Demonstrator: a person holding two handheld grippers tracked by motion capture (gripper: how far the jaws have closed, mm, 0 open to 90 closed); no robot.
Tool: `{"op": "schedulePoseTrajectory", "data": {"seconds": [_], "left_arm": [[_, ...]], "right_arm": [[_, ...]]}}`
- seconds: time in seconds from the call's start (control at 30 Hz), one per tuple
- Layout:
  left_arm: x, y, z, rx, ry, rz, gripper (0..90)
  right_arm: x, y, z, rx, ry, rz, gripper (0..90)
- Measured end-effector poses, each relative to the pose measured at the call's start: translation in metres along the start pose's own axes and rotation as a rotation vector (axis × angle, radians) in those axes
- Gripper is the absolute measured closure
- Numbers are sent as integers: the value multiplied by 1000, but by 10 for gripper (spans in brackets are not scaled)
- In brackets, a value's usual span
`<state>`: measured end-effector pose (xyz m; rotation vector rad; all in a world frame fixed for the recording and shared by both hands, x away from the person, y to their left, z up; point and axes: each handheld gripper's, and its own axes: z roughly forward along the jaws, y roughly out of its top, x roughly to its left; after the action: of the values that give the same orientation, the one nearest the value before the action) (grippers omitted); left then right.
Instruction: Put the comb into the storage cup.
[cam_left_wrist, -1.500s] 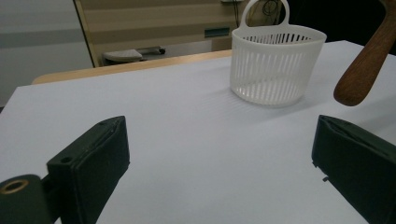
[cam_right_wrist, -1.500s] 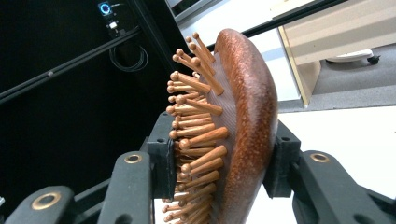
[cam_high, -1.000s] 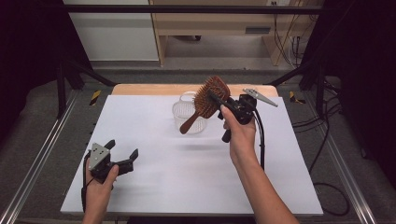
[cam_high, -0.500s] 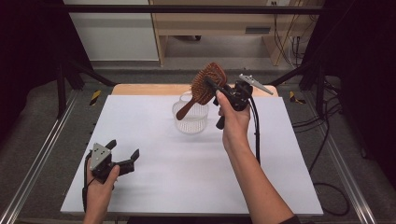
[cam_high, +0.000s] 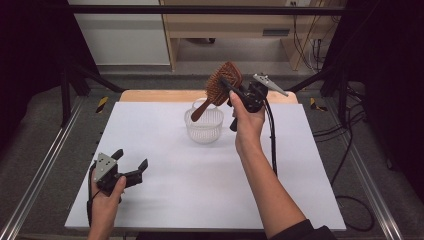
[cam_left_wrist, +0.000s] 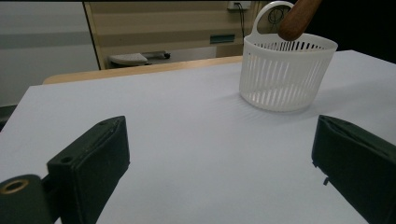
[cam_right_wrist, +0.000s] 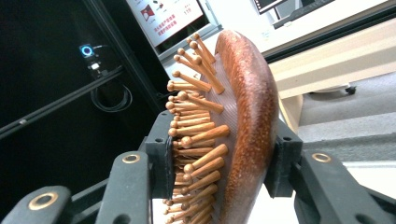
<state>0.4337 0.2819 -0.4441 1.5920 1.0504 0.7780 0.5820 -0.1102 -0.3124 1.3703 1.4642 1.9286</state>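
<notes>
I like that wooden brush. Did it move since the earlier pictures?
Yes. The wooden hairbrush, clamped in the right tool, went up and toward the table's far edge; its handle tip is now just above the white basket, which stayed put.

A brown wooden paddle hairbrush (cam_high: 220, 89) with rows of round-tipped wooden bristles hangs in the air, tilted, its oval head up and away and its handle slanting down so the rounded handle end sits just over the rim. Below it a small white plastic basket (cam_high: 203, 125) with slatted sides and a loop handle stands upright on the white tabletop, toward the far edge.
</notes>
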Motion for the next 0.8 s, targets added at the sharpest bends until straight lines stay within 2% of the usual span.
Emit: {"op": "schedulePoseTrajectory", "data": {"seconds": [0.33, 0.53, 0.8], "left_arm": [[2, 1, -1, -7, 0, -4, 44], [3, 1, -2, -11, -2, -3, 44], [2, 1, -1, -7, -5, 1, 43]], "right_arm": [[-3, -12, 9, 12, -17, -45, 540], [-8, -21, 12, 17, -34, -51, 539], [-17, -32, 14, 24, -50, -35, 538]]}}
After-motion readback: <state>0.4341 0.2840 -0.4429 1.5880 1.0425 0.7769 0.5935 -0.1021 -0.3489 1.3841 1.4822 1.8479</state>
